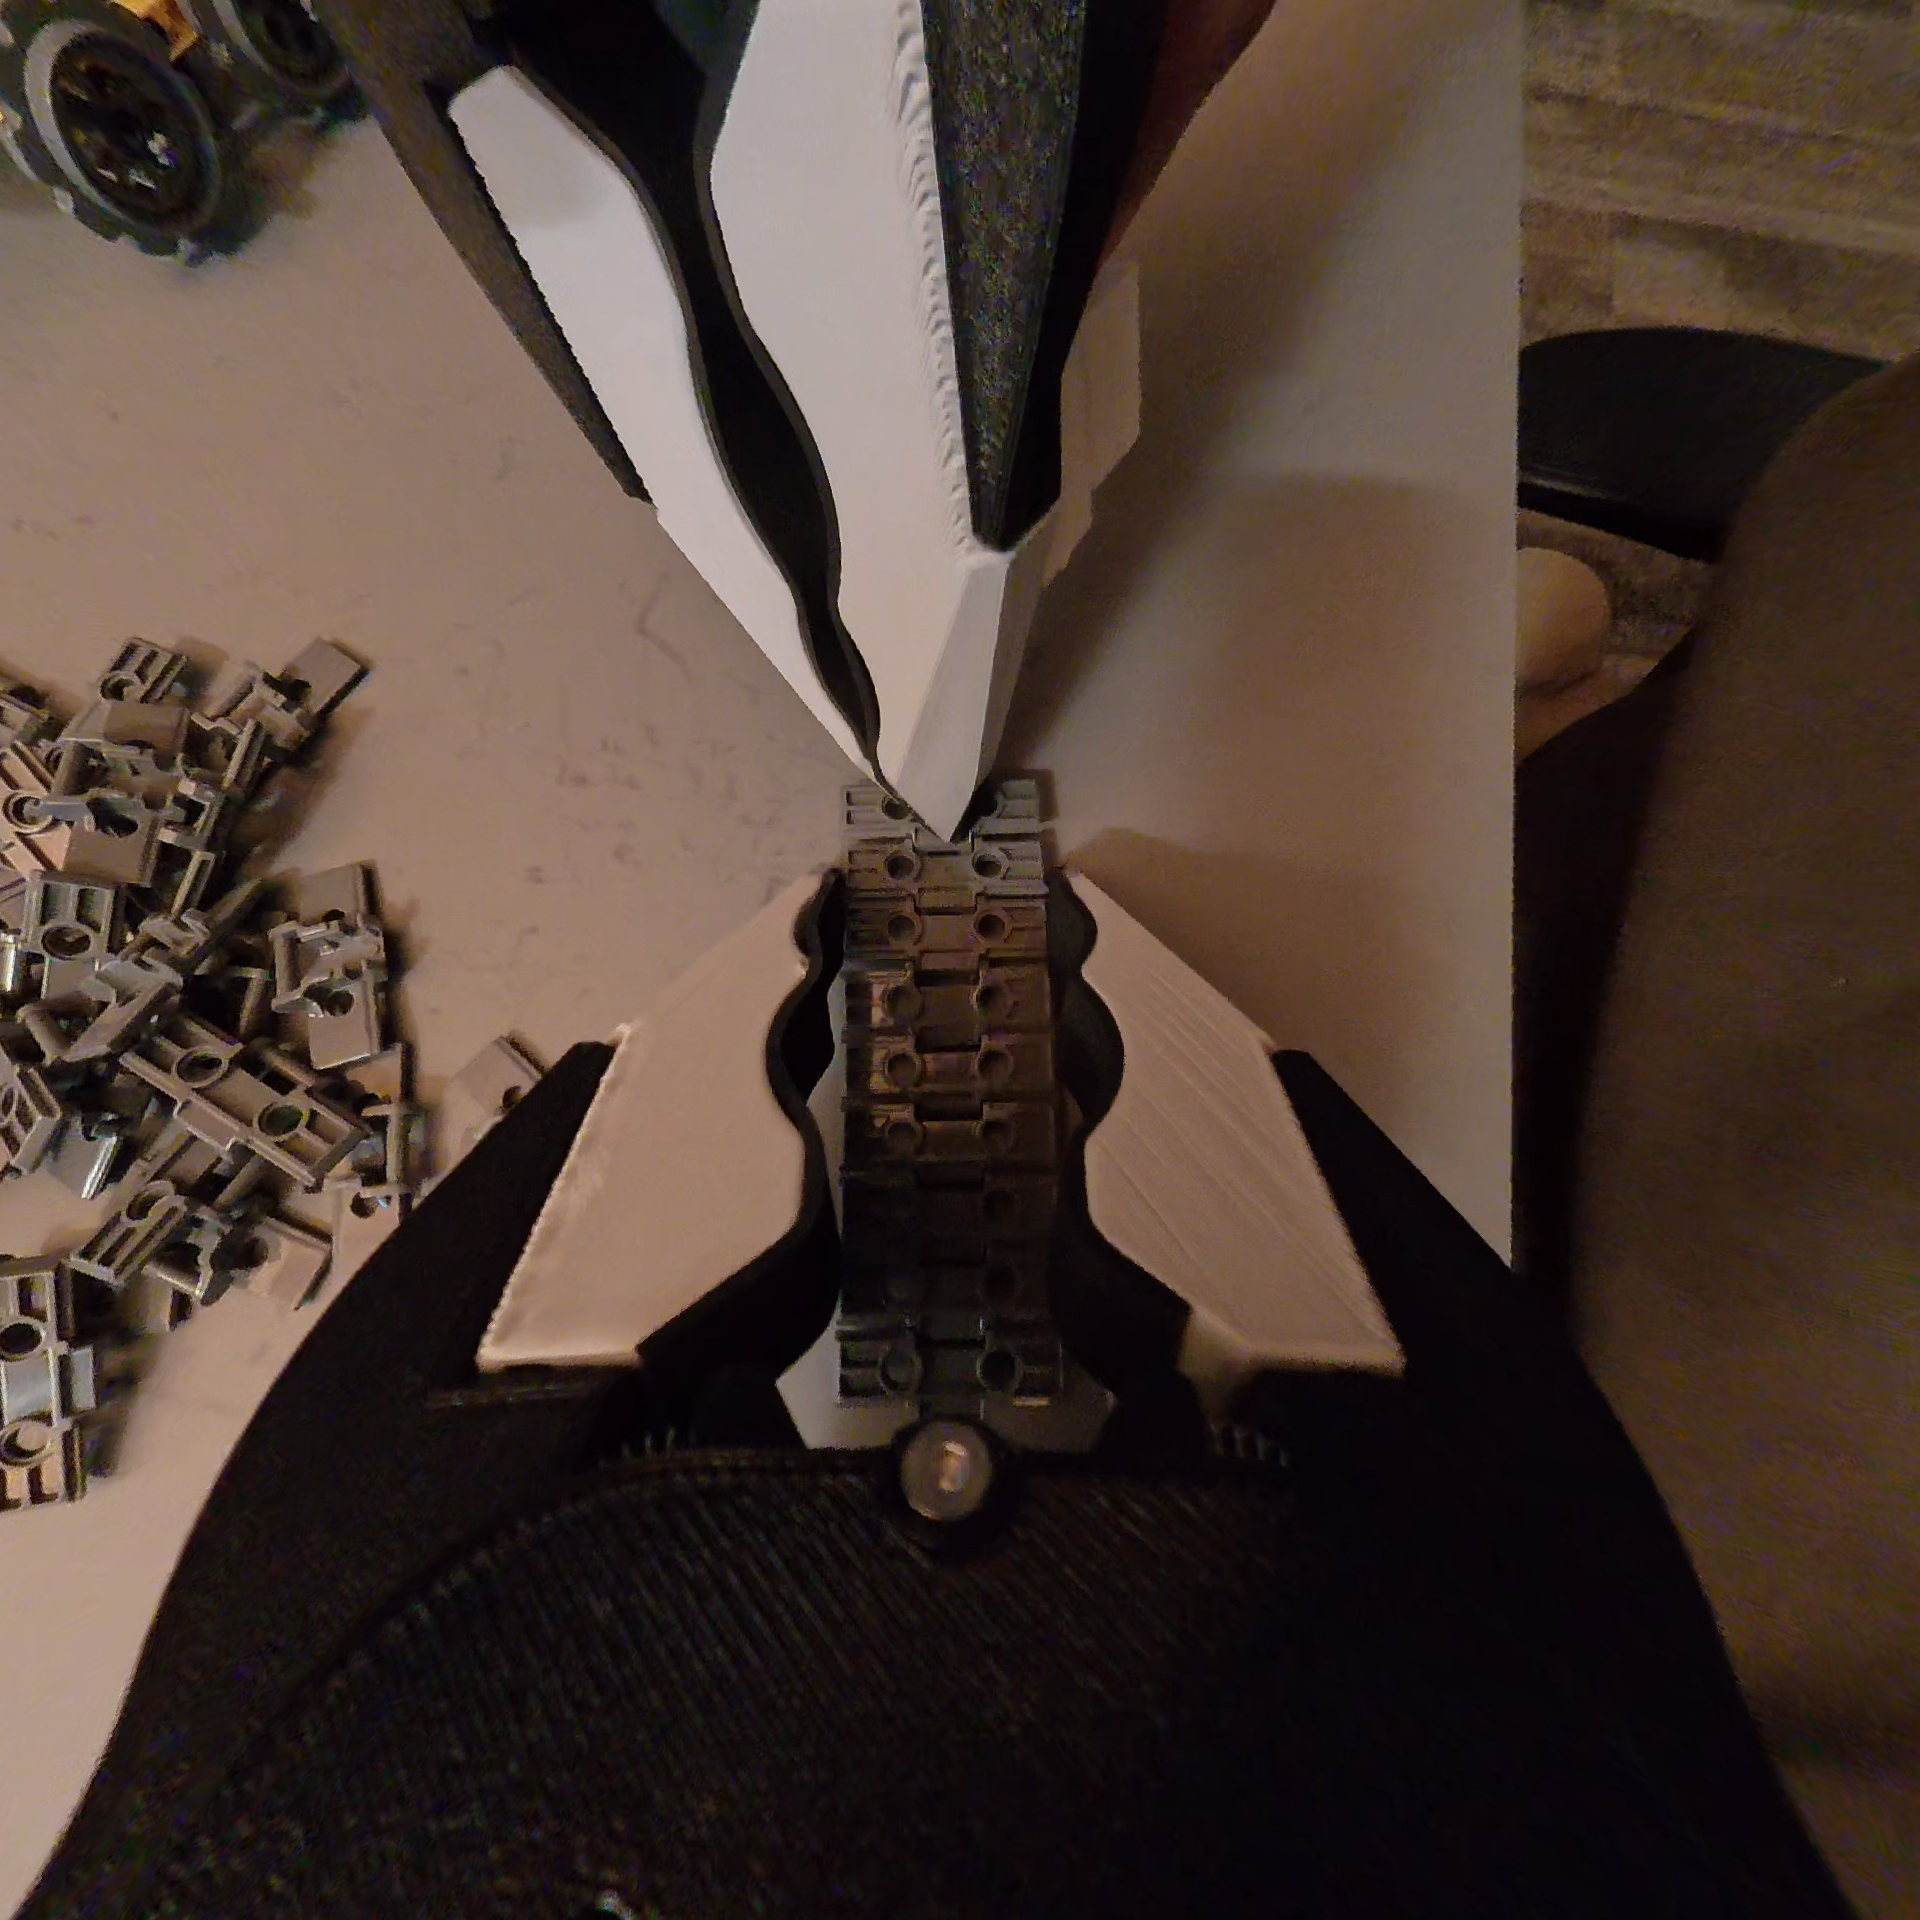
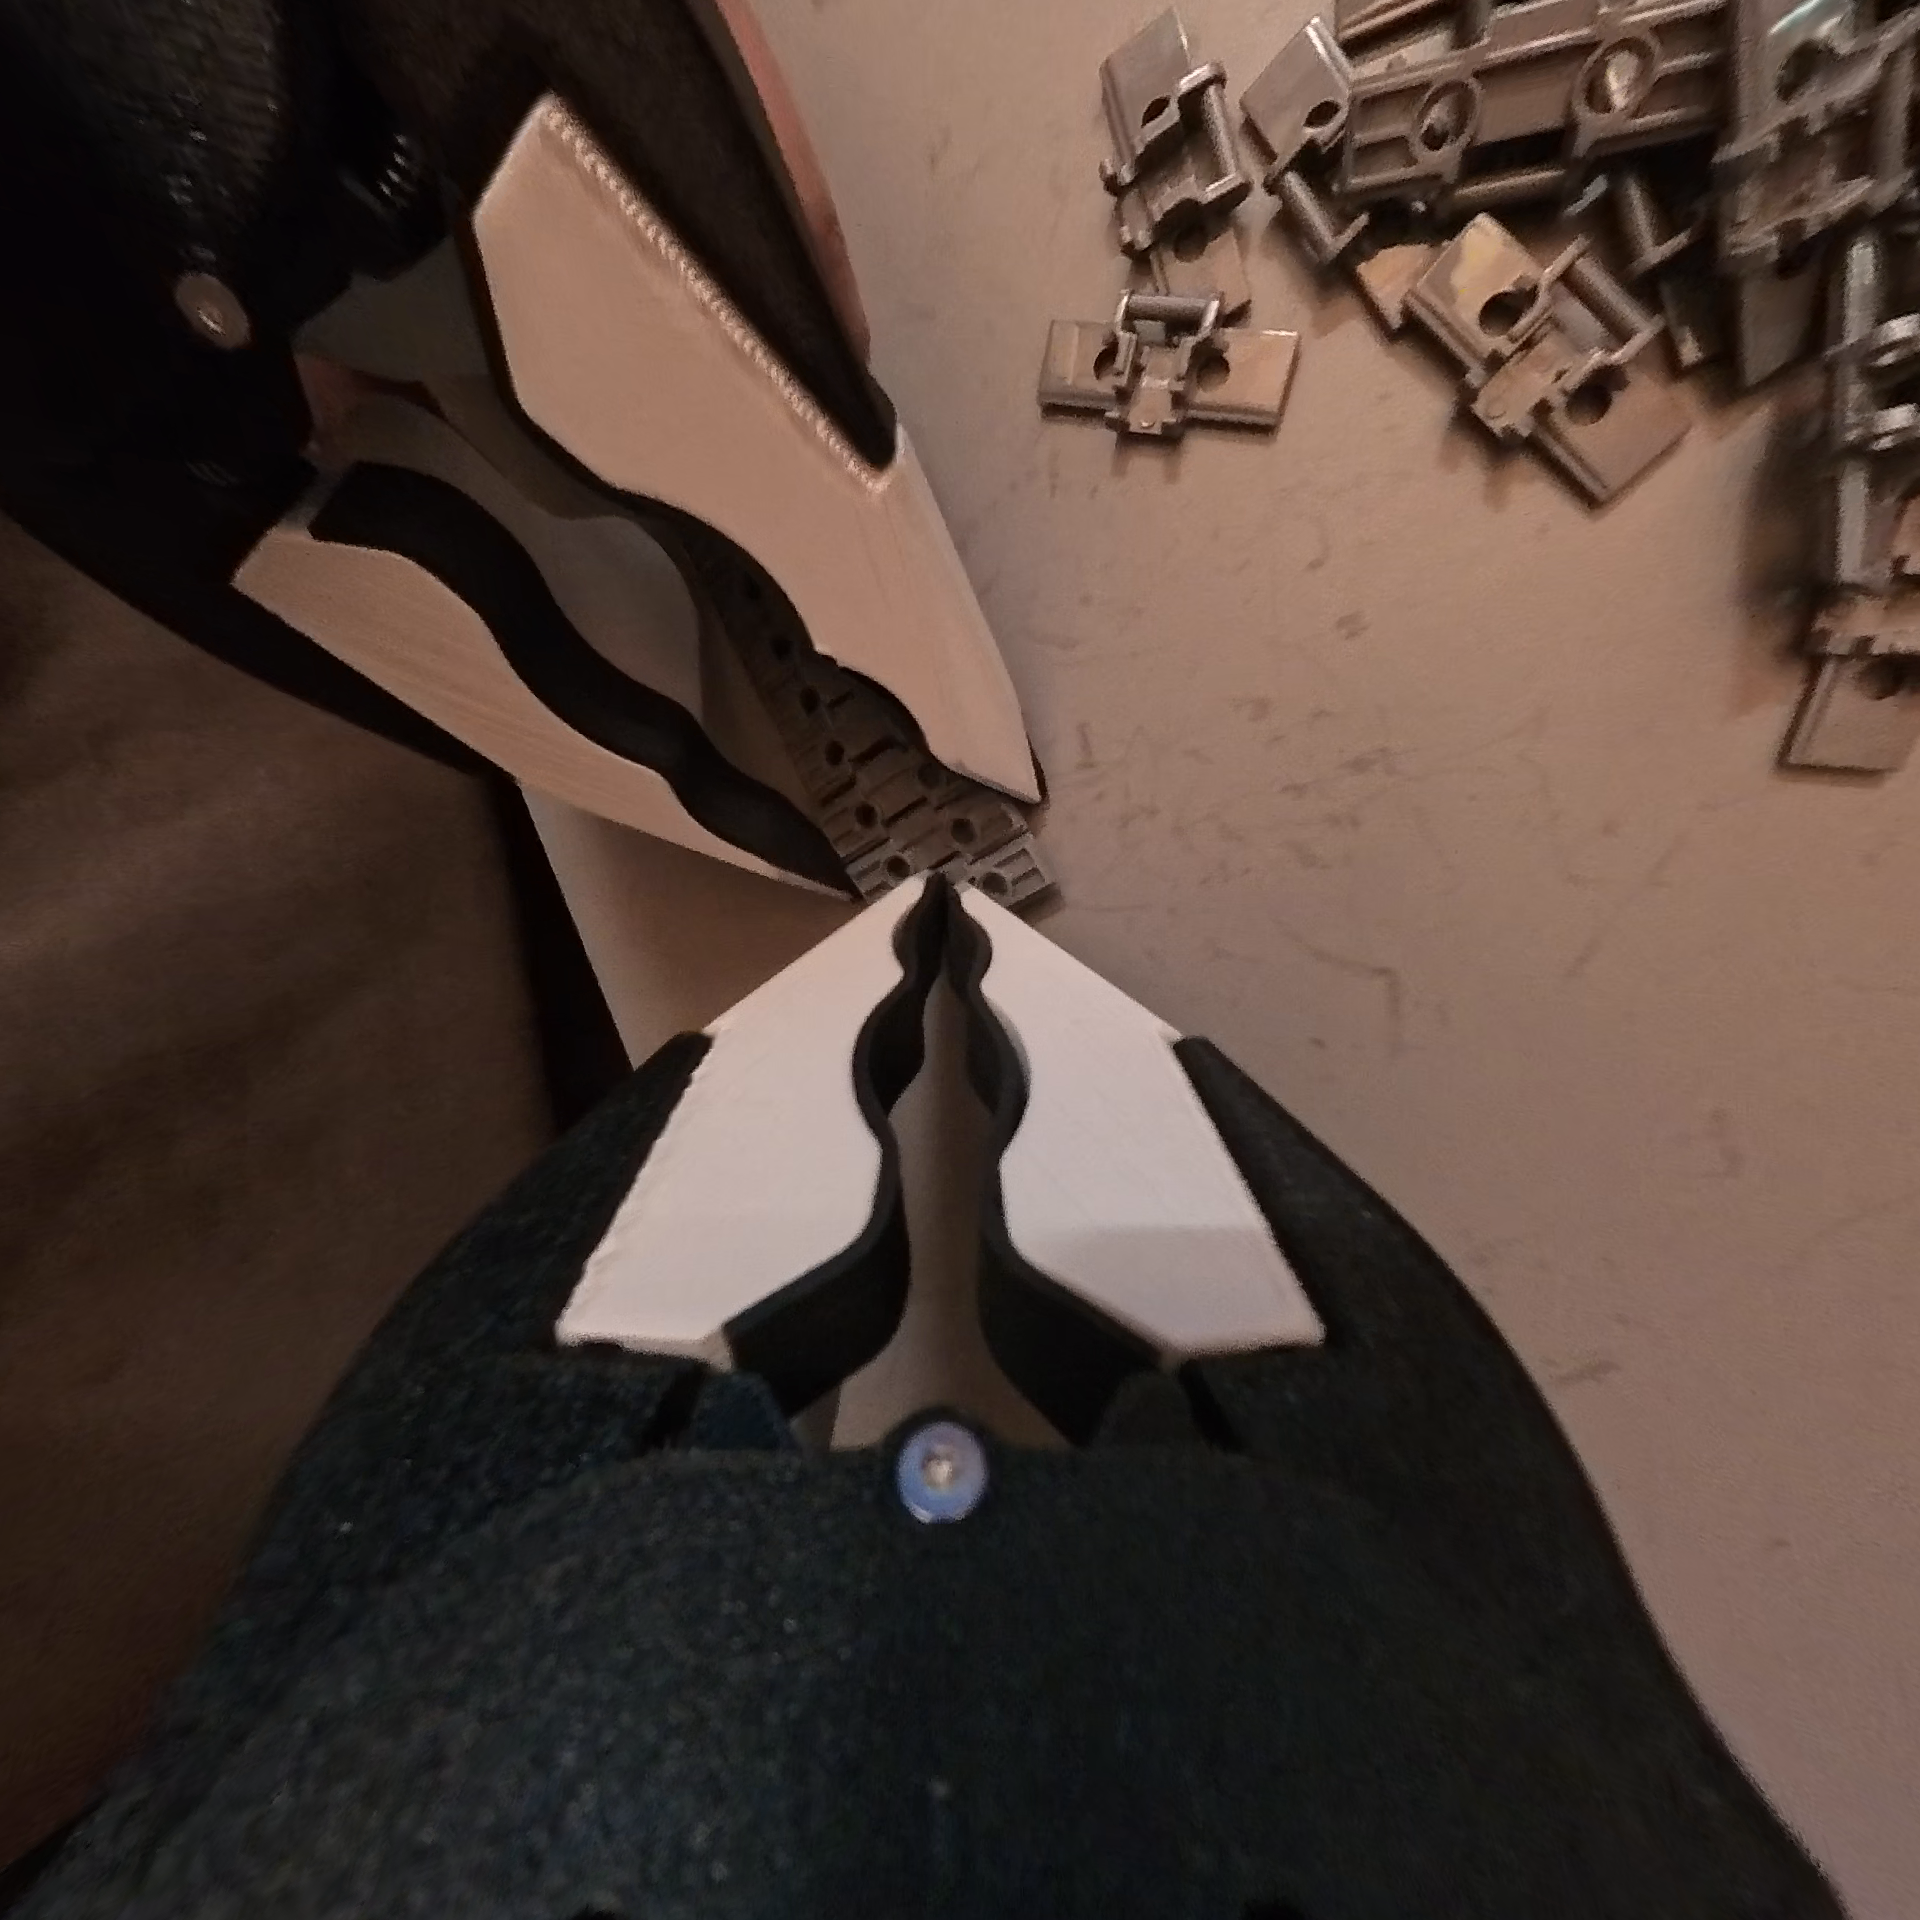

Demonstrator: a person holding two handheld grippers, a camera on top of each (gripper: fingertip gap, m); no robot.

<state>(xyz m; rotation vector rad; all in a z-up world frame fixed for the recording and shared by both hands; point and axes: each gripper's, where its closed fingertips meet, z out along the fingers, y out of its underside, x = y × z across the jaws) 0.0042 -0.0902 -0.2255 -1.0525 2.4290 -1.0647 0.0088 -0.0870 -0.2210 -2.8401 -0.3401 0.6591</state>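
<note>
Clamping the left tool on a grey track strip near the counter's edge, you press the right tool, jaws together, at its far end. Loose links remain piled alongside.
</note>
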